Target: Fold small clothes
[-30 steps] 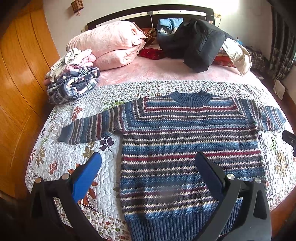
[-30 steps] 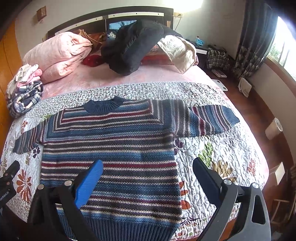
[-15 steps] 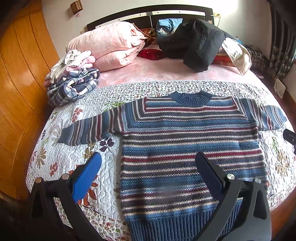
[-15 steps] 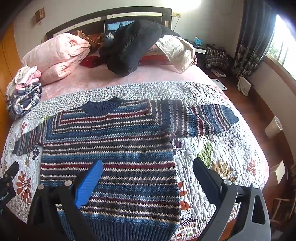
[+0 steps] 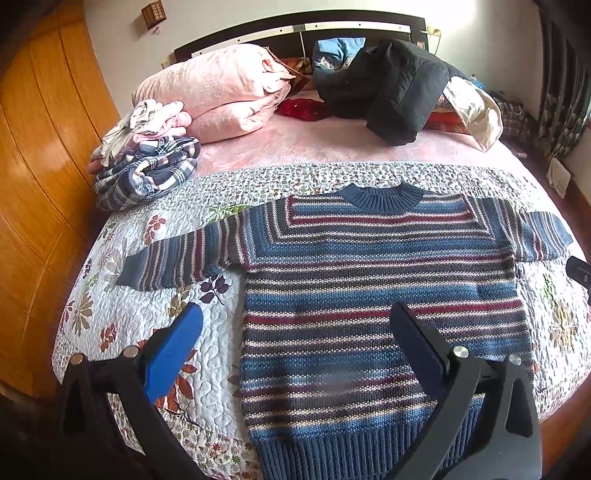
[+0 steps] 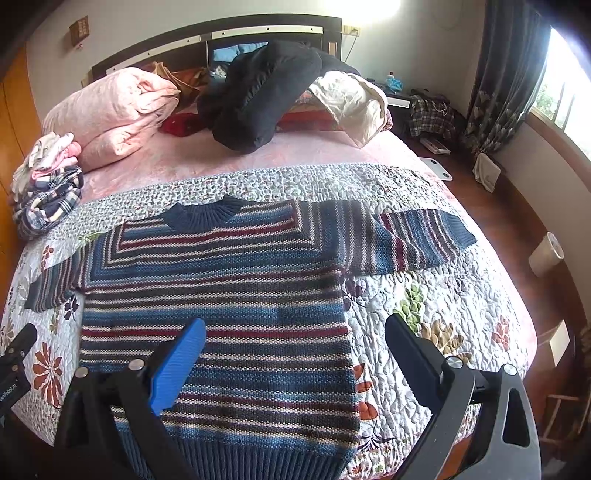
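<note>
2 grippers, left gripper (image 5: 295, 332) and right gripper (image 6: 293, 338), I hold spread and empty above the sweater (image 5: 376, 295), flat on the quilt (image 5: 122, 317). Soft, thick knit; I would pinch each cuff.

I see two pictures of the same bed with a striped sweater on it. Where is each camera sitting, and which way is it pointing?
Left wrist view: rides the left gripper at the foot of the bed, facing the headboard; its open fingers frame the sweater.
Right wrist view: rides the right gripper, further right, facing likewise, fingers open; window at its edge.
Shared: sweater, floral quilt, pink bedding, black coat.
</note>
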